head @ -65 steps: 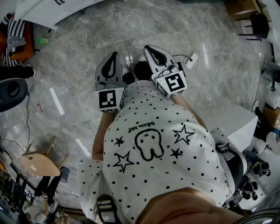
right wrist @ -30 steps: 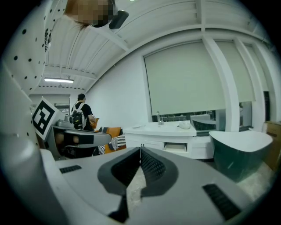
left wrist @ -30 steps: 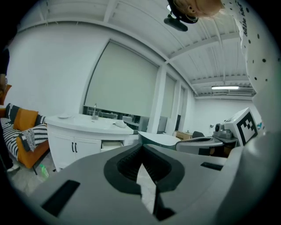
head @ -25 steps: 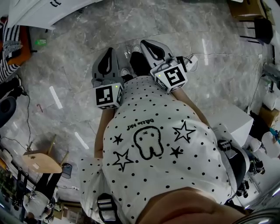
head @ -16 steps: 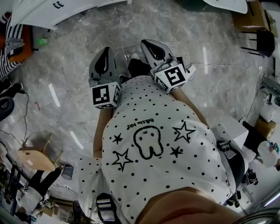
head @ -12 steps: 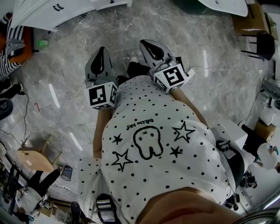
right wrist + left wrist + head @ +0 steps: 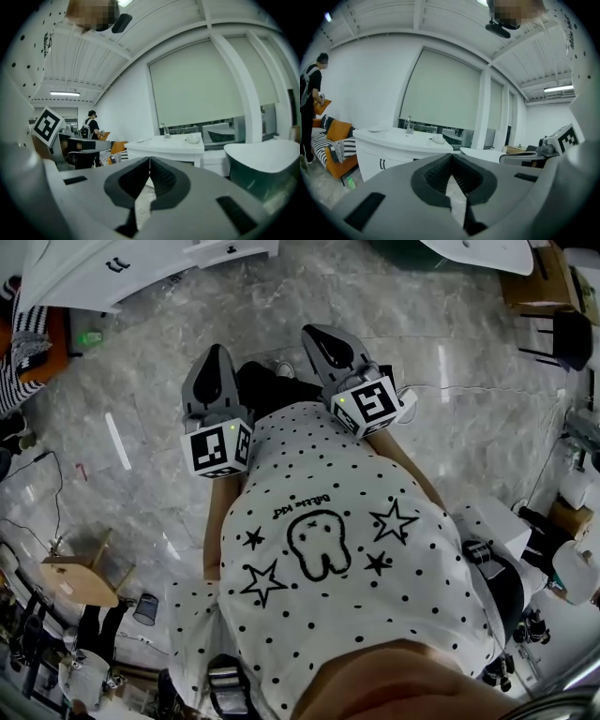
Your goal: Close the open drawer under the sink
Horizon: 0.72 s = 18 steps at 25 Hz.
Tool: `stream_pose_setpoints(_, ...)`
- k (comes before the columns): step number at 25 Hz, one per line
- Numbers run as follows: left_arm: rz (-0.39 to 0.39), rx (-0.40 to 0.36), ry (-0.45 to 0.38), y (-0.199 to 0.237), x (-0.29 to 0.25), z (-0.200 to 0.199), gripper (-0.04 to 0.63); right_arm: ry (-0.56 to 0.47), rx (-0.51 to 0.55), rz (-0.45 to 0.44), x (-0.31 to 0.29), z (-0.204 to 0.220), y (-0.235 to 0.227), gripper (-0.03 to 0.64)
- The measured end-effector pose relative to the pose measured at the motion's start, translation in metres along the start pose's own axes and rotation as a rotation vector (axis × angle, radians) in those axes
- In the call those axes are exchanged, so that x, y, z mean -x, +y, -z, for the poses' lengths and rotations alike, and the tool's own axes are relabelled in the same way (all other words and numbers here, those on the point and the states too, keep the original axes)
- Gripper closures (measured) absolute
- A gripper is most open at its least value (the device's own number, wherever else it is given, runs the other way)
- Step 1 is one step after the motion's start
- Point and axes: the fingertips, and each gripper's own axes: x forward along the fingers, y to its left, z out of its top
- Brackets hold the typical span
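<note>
Both clenched on nothing, left claw (image 7: 451, 157), right claw (image 7: 149, 160), sink cabinet (image 7: 393, 158) well ahead

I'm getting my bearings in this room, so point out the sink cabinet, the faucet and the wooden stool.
sink cabinet (image 7: 368, 159), left gripper view, its white front under the countertop
faucet (image 7: 408, 124), left gripper view, its upright body
wooden stool (image 7: 80, 582), head view, its seat

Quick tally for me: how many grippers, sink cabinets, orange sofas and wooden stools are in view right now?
Grippers: 2 (left gripper, right gripper; both shut, empty)
Sink cabinet: 1
Orange sofa: 1
Wooden stool: 1
Total: 5
</note>
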Motion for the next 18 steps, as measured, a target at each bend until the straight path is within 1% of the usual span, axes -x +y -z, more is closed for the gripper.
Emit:
stream_pose_setpoints(4, 0.022, 0.006, 0.010, -0.001, -0.020, 0.001, 0.589, -0.007, -0.014, 0.028, -0.008, -0.002, -0.016, 0.603)
stream_pose_setpoints(10, 0.049, 0.014, 0.026, 0.004, -0.052, -0.005, 0.589, 0.024, -0.012, 0.048, -0.026, -0.004, -0.034, 0.603)
stream_pose_setpoints(15, 0.081, 0.023, 0.048, 0.017, -0.081, -0.012, 0.589, 0.034, -0.011, 0.064, -0.055, -0.014, -0.047, 0.603)
stream_pose_setpoints(18, 0.106, 0.006, 0.063, 0.026, -0.099, -0.019, 0.589, 0.035, -0.005, 0.061, -0.077, -0.021, -0.050, 0.603)
